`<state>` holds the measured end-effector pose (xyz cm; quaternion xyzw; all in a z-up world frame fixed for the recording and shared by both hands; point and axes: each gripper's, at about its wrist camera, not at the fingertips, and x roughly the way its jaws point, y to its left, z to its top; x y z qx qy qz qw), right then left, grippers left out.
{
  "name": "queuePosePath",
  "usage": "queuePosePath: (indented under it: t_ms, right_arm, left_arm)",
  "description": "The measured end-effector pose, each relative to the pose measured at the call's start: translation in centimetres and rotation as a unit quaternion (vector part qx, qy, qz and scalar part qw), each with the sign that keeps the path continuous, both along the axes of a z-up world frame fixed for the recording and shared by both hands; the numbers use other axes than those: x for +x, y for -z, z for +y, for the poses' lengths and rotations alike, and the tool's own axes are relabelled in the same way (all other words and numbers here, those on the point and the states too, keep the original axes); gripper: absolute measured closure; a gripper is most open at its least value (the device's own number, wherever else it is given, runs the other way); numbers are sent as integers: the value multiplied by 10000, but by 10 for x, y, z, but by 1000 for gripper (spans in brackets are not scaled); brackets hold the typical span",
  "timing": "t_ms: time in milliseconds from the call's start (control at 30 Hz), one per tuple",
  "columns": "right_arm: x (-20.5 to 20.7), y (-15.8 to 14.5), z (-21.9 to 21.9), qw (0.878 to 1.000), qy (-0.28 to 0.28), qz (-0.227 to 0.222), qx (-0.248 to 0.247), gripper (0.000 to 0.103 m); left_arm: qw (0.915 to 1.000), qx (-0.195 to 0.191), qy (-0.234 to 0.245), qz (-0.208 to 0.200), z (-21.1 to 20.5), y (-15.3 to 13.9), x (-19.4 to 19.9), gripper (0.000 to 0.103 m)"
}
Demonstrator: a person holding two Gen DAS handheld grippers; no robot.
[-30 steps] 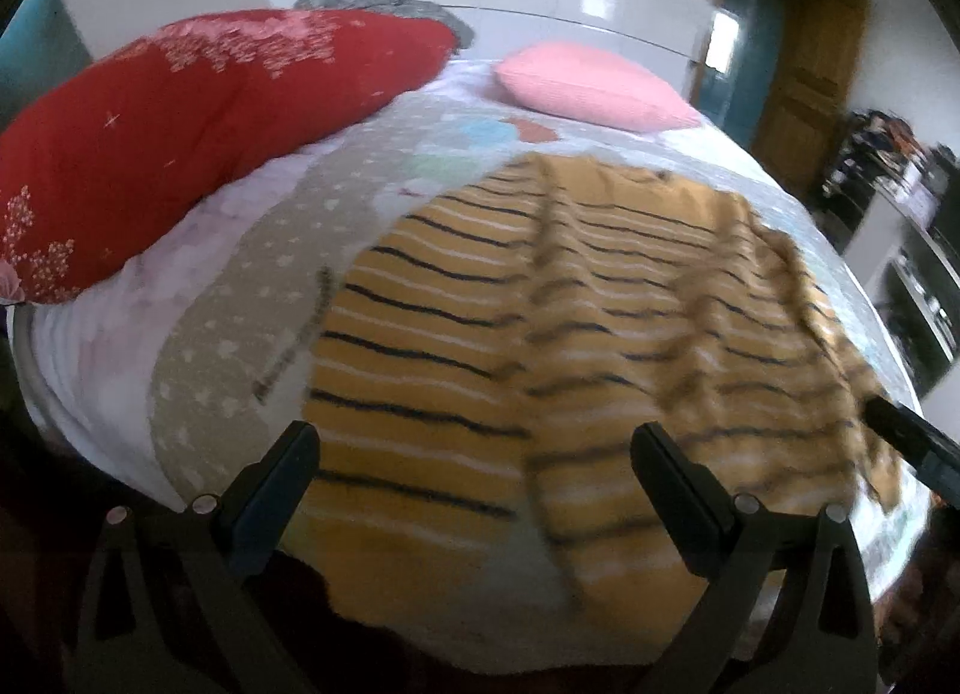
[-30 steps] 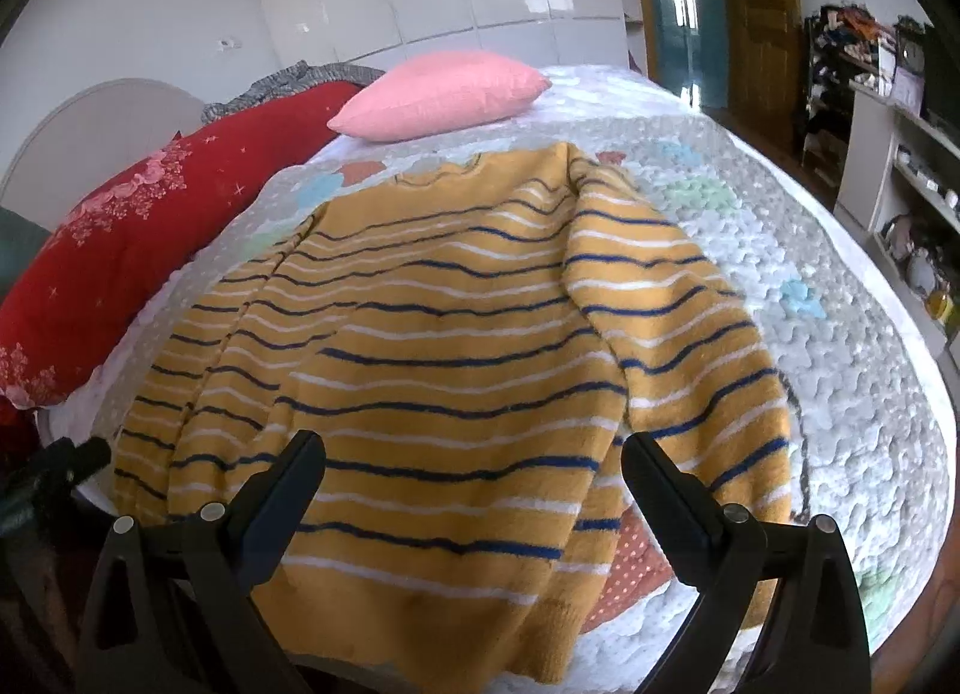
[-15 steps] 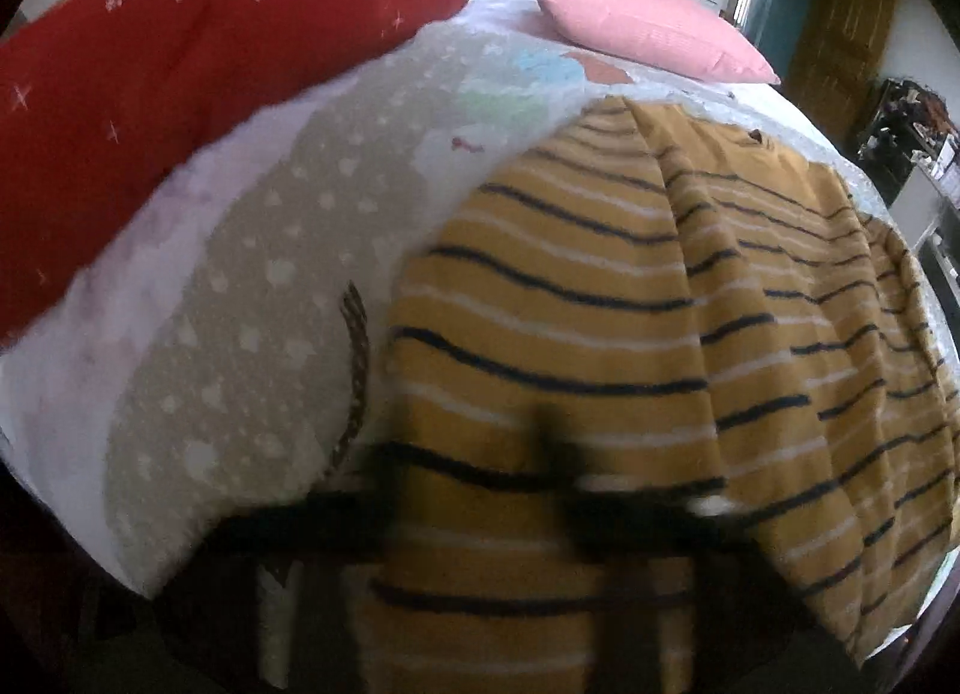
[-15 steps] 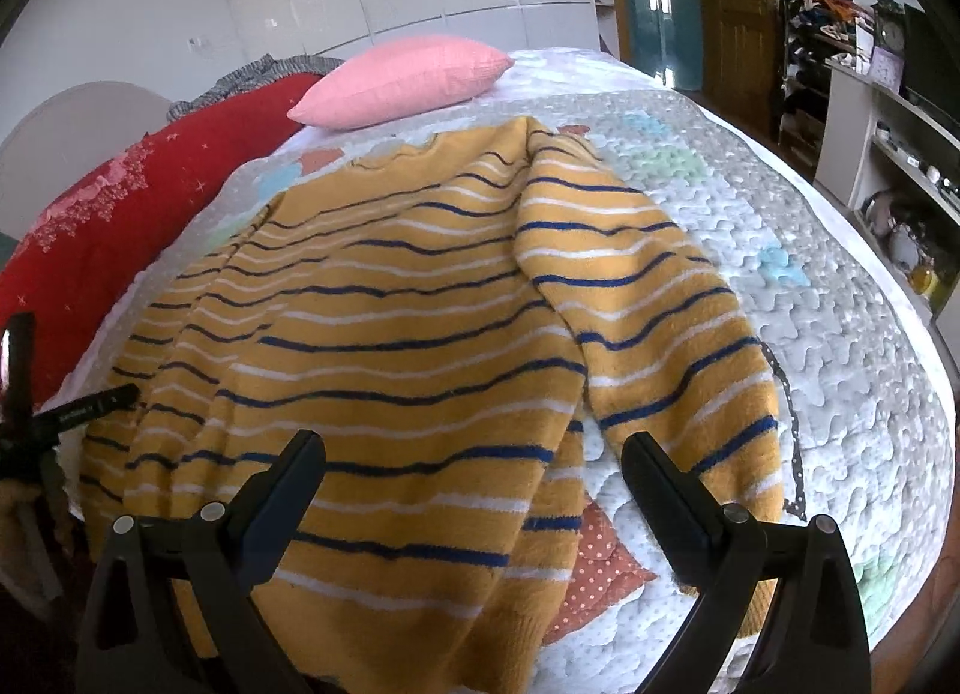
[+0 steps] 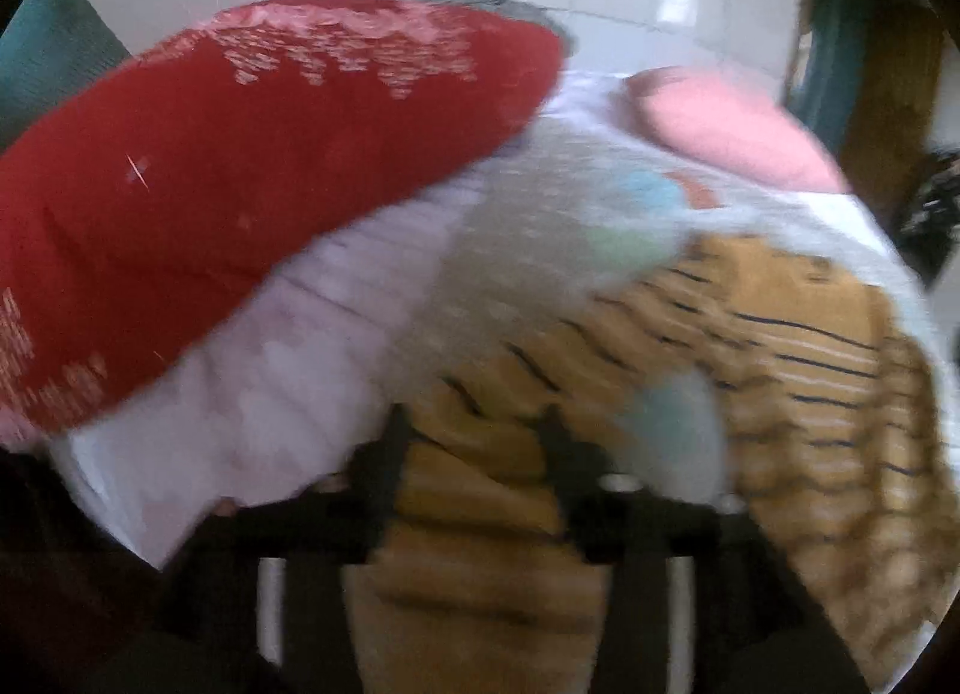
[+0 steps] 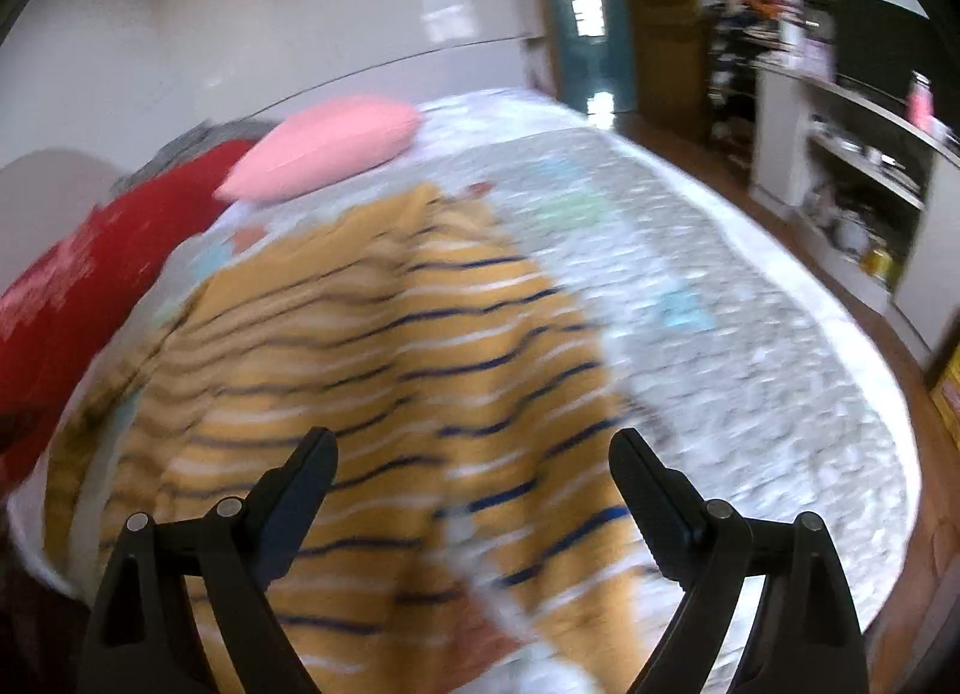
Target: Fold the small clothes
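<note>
Your yellow striped sweater (image 6: 384,370) lies spread across the quilted bed (image 6: 750,370), its neck end toward the pink pillow (image 6: 324,147) and its hem toward you. In the left wrist view a fold of the sweater (image 5: 480,454) fills the gap between the two fingers of your left hand-held gripper (image 5: 474,436), which stand close together with the yellow cloth running between and below them; the picture is too blurred to tell whether they actually pinch it. Beyond that fold, the bed's pale cover shows through beside the rest of the sweater on the right. Your right hand-held gripper (image 6: 474,454) has its fingers spread wide and holds nothing, hanging above the sweater's lower part near the hem, the striped cloth showing between and below its fingers. A long red pillow (image 5: 228,184) lies along the bed's left side, just beside the sweater's sleeve edge, with the pink pillow at the far end. A white shelf unit (image 6: 840,165) stands well apart to the right of the bed.
</note>
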<state>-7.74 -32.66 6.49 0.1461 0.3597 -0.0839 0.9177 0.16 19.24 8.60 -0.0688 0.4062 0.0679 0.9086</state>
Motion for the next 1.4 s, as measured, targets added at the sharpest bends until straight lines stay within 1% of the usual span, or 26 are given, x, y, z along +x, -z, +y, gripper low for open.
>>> queuePosePath:
  t_ms: [100, 167, 267, 333, 367, 400, 433, 467, 500, 533, 567, 600, 667, 733, 800, 833, 900, 967, 1000, 1067, 1100, 1167, 1233, 1300, 1333, 1400]
  right_arm:
    - [2, 9, -31, 9991, 418, 98, 61, 8]
    - [3, 17, -46, 9982, 568, 137, 158, 8]
    - [8, 33, -57, 9968, 517, 289, 531, 8]
    - [13, 42, -56, 9957, 288, 361, 799, 9]
    - [12, 44, -53, 9953, 171, 362, 877, 18]
    - [13, 46, -50, 9948, 48, 374, 945, 38]
    - [15, 49, -46, 9941, -103, 441, 983, 52]
    - [17, 50, -43, 9935, -193, 516, 998, 80]
    - [20, 52, -44, 9919, -297, 583, 1086, 91]
    - [21, 53, -47, 9903, -350, 568, 1215, 91]
    - [21, 52, -51, 9889, -365, 542, 1333, 93]
    - [20, 49, -58, 9887, -324, 487, 1379, 94]
    - [14, 39, -72, 9924, -126, 366, 1171, 94]
    - [6, 26, -93, 9955, 256, 251, 874, 94]
    - [0, 19, -112, 9956, 668, 232, 619, 94]
    - [-1, 18, -123, 9939, 964, 276, 452, 92]
    - [-5, 20, -141, 9886, 1394, 404, 391, 87]
    - [-16, 20, -153, 9841, 1643, 320, 596, 70]
    - [-23, 20, -156, 9823, 1724, 210, 701, 64]
    - [-39, 18, -159, 9798, 1731, -57, 999, 59]
    - [-44, 17, -157, 9789, 1663, -175, 1175, 59]
    - [-50, 19, -156, 9752, 1364, -407, 1697, 59]
    - [-53, 26, -147, 9674, 1006, -542, 2258, 58]
    - [-49, 39, -137, 9567, 706, -543, 2770, 55]
    - [-47, 50, -128, 9476, 551, -500, 3106, 55]
    - [-44, 65, -115, 9378, 391, -412, 3425, 55]
  left_arm:
    - [9963, -617, 597, -6, -33, 7, -29, 38]
    - [9893, -1003, 1048, 133, -59, 20, -48, 32]
    - [9695, -1630, 1740, 566, -102, 48, -67, 31]
    - [9580, -1801, 2108, 737, -130, 62, -76, 31]
    - [9575, -1739, 2167, 778, -141, 65, -79, 31]
    - [9600, -1562, 2182, 796, -153, 67, -82, 31]
    - [9623, -1392, 2194, 806, -161, 67, -83, 31]
    - [9655, -1142, 2189, 832, -170, 67, -83, 47]
    - [9694, -836, 2134, 882, -175, 66, -81, 67]
    - [9711, -646, 2083, 967, -176, 64, -78, 89]
    - [9711, -707, 2047, 1008, -171, 62, -76, 89]
    - [9729, -777, 1942, 989, -164, 55, -75, 89]
    - [9792, -555, 1757, 848, -150, 36, -73, 89]
    - [9815, -459, 1708, 731, -144, 22, -74, 89]
    - [9812, -381, 1763, 683, -140, 13, -79, 88]
    - [9798, -314, 1832, 734, -143, 13, -81, 85]
    - [9784, -154, 1892, 825, -149, 19, -88, 79]
    - [9765, -5, 1954, 909, -156, 28, -93, 69]
    - [9756, 1, 1994, 925, -156, 32, -97, 68]
    - [9755, -156, 2006, 891, -149, 34, -104, 65]
    - [9768, -293, 1951, 831, -142, 32, -106, 63]
    - [9802, -473, 1806, 653, -133, 25, -111, 50]
    - [9835, -660, 1620, 465, -121, 17, -111, 44]
    - [9845, -857, 1490, 353, -113, 10, -109, 41]
    - [9843, -907, 1472, 342, -112, 9, -110, 41]
    - [9841, -944, 1461, 359, -114, 10, -108, 40]
